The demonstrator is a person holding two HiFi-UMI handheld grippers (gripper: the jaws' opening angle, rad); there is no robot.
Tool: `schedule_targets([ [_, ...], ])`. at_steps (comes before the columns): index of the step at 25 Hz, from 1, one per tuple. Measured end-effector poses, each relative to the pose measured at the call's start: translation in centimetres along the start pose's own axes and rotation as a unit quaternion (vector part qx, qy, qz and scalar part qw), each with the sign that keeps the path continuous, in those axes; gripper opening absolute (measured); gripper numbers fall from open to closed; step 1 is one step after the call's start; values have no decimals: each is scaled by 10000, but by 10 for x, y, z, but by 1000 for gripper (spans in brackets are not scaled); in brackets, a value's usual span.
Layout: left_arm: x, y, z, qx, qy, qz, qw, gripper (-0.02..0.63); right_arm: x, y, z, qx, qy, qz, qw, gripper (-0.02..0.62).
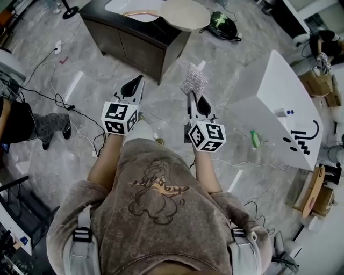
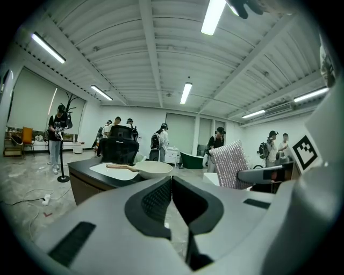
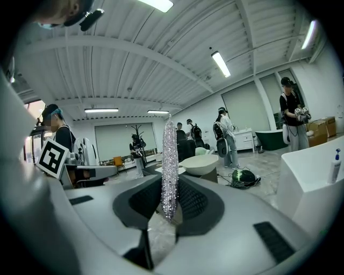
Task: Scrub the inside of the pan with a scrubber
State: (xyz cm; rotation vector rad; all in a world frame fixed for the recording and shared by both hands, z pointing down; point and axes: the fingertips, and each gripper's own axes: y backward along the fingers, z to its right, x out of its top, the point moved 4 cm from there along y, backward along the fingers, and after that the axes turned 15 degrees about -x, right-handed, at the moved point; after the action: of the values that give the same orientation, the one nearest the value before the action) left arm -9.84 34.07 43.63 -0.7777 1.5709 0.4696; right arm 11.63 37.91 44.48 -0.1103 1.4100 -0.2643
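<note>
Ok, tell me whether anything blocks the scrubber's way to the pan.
Nothing visible does. The right gripper holds the scrubber in its jaws, and the pan sits on the dark cabinet ahead, with only floor between them.

Ahead of me the table (image 1: 134, 43) stands on the floor, with the pan (image 1: 185, 13) on its right end. My left gripper (image 1: 137, 80) and right gripper (image 1: 193, 96) hang side by side, short of the table and well apart from the pan. The scrubber (image 1: 194, 81) stands upright between the right fingers (image 3: 196, 204). A second table (image 1: 279, 102) lies off to my right.
</note>
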Motion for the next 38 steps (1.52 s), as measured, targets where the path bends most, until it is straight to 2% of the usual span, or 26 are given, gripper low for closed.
schedule_targets([
  [11,6,-38,-16,-21,-139,-69,9999,20,5,-37,10,100,-24,-8,9999,86],
  [19,22,-87,-43,-225,-201,-33,9995,20,19,-81,14,98,-21,-8,9999,86],
  [32,56,-178,-132,-457,-180,-55,9988,20,52,-197,26,-110,-82,-114,9998,86],
  [38,71,-215,-178,-733,-251,-135,9969,20,69,-254,19,-296,-78,-101,9995,86],
])
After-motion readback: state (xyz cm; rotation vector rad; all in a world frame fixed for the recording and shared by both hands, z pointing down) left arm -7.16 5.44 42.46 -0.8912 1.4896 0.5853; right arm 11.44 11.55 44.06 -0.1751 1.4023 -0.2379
